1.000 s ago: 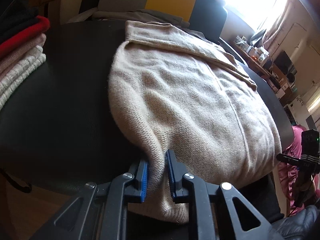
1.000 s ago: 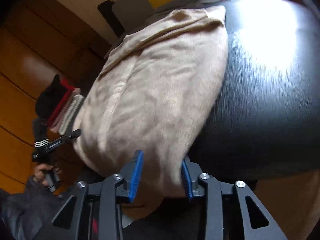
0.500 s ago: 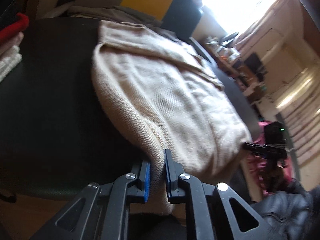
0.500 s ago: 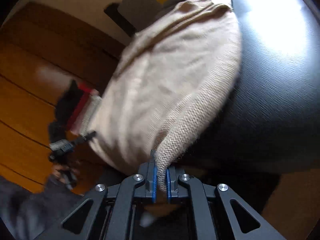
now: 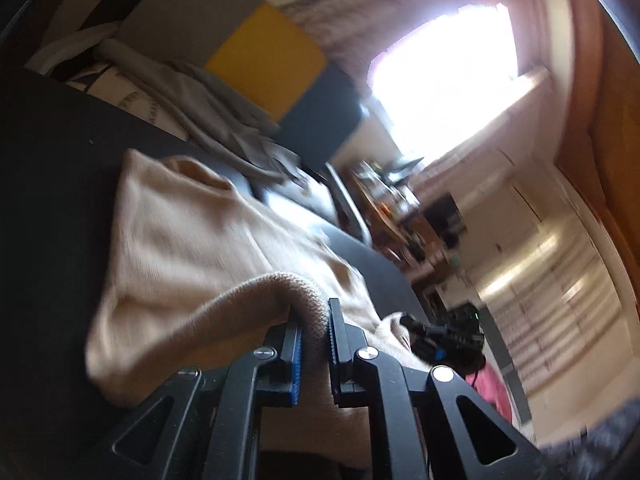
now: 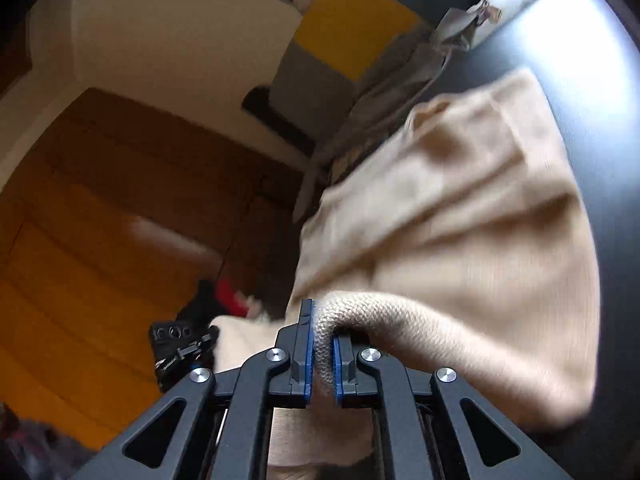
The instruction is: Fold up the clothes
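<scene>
Beige knit sweater (image 5: 192, 248), a second ago flat on the black bench (image 5: 52, 184), is now pinched at its near hem by the closed left hand-held gripper (image 5: 314, 344) and right hand-held gripper (image 6: 322, 354) and lifted forward, far half still on the bench, so the fold is judged underway.

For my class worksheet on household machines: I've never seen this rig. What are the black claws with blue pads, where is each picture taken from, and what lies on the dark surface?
No robot here: a person holds a two-fingered claw in each hand, and a camera on each looks along its fingers. One picture is from the left claw, the other from the right claw. A beige knitted sweater lies on a black table. Each claw is shut on the sweater's near edge, lifting it. The left view also catches the right claw; the right view catches the left and a blurred stack of folded clothes.
</scene>
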